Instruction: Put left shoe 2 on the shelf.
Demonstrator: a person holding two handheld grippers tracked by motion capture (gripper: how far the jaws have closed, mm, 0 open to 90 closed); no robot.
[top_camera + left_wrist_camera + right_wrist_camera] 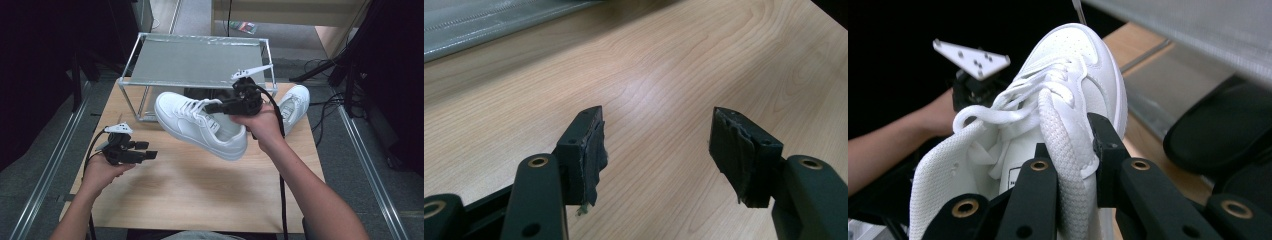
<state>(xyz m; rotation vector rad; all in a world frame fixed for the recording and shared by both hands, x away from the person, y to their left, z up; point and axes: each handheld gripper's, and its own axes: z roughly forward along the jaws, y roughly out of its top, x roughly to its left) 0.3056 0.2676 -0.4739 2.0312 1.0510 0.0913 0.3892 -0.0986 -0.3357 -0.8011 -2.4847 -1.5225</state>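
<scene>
A white sneaker (200,125) hangs in the air over the middle of the wooden table (190,185), toe to the left. My right gripper (216,106) is shut on its collar: in the right gripper view the jaws pinch the sneaker's (1068,100) padded side wall, one inside the shoe and one outside. A second white sneaker (294,101) lies on the table at the right, behind the right hand. Low over the table's left side, my left gripper (150,154) is open, and the left gripper view has bare wood between the fingers (586,150) of the left gripper (655,150).
A metal-framed rack (200,62) with a grey shelf stands at the table's far edge. Dark shoes (1228,130) lie under that shelf. The near half of the table is bare wood. Aluminium rails run along both sides of the table.
</scene>
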